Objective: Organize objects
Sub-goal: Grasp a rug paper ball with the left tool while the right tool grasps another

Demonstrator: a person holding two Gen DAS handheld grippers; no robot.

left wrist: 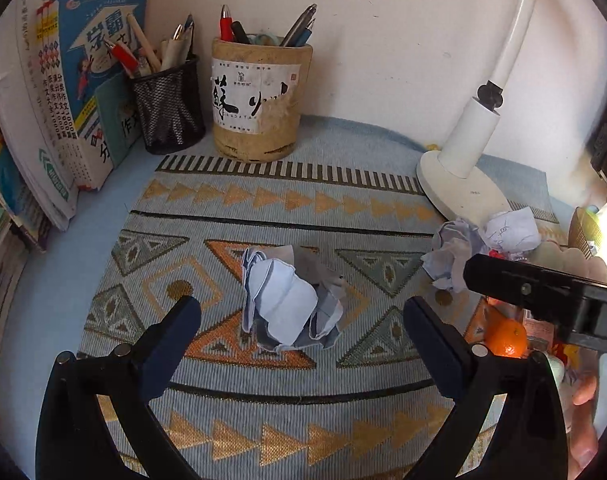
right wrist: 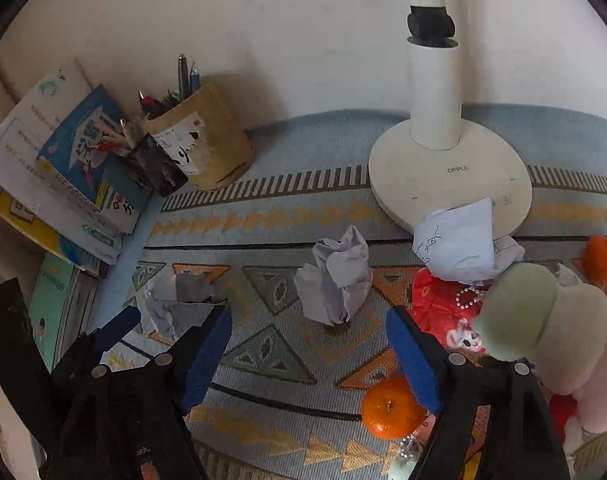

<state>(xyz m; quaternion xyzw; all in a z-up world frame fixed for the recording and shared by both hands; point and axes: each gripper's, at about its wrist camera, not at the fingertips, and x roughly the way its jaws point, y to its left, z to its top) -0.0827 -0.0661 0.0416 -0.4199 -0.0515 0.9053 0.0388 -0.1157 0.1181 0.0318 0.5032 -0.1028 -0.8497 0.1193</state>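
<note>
Three crumpled paper balls lie on the patterned mat (left wrist: 263, 392). My left gripper (left wrist: 302, 312) stands open, its blue-padded fingers on either side of one ball (left wrist: 287, 300) without touching it. In the right wrist view that ball (right wrist: 171, 300) shows at the left, partly behind my fingers, beside the left gripper's blue finger (right wrist: 119, 328). My right gripper (right wrist: 307, 320) is open just short of the middle ball (right wrist: 335, 276), with nothing between its pads. The third ball (right wrist: 459, 244), with handwriting on it, rests against the lamp base. The right gripper's black body (left wrist: 543, 292) shows at the right of the left wrist view.
A white desk lamp (right wrist: 447, 176) stands at the back right. A tan pen pot (left wrist: 259, 96), a black mesh pen cup (left wrist: 169, 108) and leaning books (left wrist: 63, 92) fill the back left. An orange (right wrist: 391, 408) lies by the right finger, a second orange (right wrist: 601, 256) and plush toys (right wrist: 543, 320) at the right.
</note>
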